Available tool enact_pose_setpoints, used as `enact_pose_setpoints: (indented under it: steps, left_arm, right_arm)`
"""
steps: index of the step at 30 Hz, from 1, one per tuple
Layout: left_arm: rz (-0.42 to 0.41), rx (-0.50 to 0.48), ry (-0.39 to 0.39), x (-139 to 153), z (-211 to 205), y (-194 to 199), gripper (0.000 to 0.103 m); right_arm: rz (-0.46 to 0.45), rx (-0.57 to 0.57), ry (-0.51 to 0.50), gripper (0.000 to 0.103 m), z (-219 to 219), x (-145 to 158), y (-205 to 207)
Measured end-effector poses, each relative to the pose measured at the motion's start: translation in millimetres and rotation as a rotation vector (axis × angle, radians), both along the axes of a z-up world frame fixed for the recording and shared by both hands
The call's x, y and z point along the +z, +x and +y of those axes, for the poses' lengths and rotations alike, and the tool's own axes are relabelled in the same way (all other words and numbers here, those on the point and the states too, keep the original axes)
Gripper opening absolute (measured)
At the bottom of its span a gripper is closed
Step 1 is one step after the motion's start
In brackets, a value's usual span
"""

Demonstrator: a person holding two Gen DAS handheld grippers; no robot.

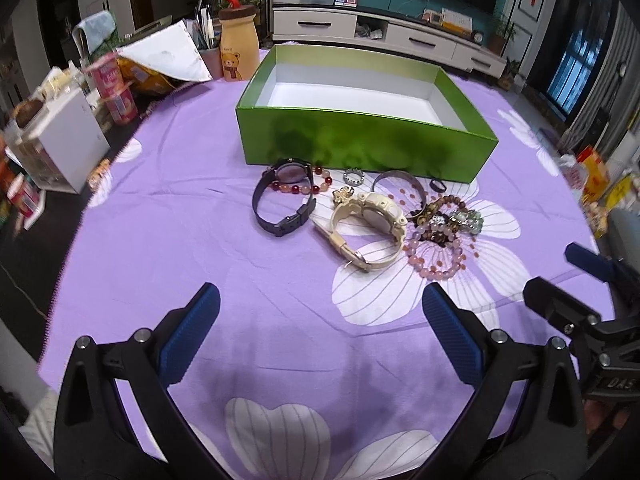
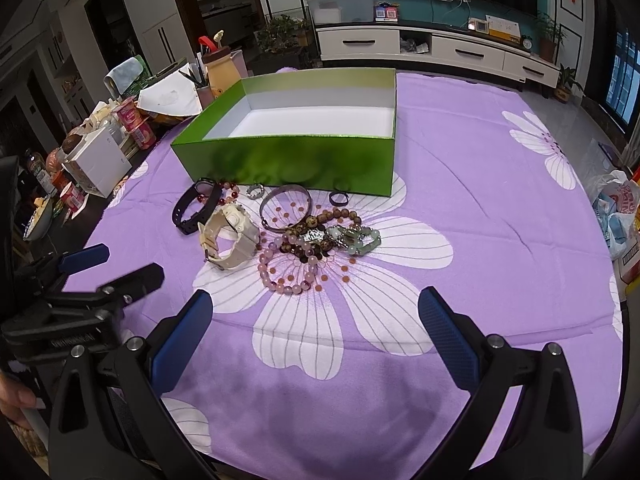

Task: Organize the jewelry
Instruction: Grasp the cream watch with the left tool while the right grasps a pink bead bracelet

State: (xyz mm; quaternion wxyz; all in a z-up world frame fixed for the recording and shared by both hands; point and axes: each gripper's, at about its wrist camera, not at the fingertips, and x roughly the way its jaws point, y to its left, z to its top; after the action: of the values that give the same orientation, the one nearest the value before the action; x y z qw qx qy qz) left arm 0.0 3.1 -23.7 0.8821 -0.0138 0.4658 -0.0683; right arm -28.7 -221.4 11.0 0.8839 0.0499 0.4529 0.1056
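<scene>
An open green box (image 1: pixel 360 144) (image 2: pixel 280 160) with a white, empty inside stands on the purple flowered cloth. In front of it lies a pile of jewelry: a black watch (image 1: pixel 280 200) (image 2: pixel 192 208), a cream watch (image 1: pixel 372 228) (image 2: pixel 232 236), a red bead bracelet (image 1: pixel 316 186), a pink bead bracelet (image 1: pixel 436 256) (image 2: pixel 288 276), a metal bangle (image 1: pixel 400 180) (image 2: pixel 286 208), a small ring (image 1: pixel 353 177) and a jade bracelet (image 2: pixel 356 240). My left gripper (image 1: pixel 320 320) (image 2: pixel 116 268) is open and empty, short of the pile. My right gripper (image 2: pixel 316 320) (image 1: pixel 568 276) is open and empty, beside it.
Clutter crowds the table's left edge: a white box (image 1: pixel 68 140), pink cups (image 1: pixel 116 92), a bear bottle (image 1: pixel 238 48) and papers. Bags (image 2: pixel 616 216) sit off the right edge. A TV cabinet (image 1: pixel 400 36) stands behind.
</scene>
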Motion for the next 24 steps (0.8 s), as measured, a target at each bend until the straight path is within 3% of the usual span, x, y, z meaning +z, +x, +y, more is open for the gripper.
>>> enact_pose_setpoints:
  steps: [5,12,20,24]
  left_arm:
    - [0.015,0.009,-0.091,-15,14,1,0.101]
    - [0.043,0.049,-0.208,-29,26,13,0.098]
    - [0.079,0.050,-0.249,-40,15,39,0.074]
    - [0.103,0.061,-0.246,-48,9,53,0.069]
  right_arm:
    - [0.021,0.017,0.022,0.101,-4,-16,2]
    - [0.077,0.033,0.112,0.073,-8,-42,12]
    - [0.113,0.042,0.158,0.048,-6,-59,29]
    - [0.119,0.046,0.151,0.042,-5,-64,38]
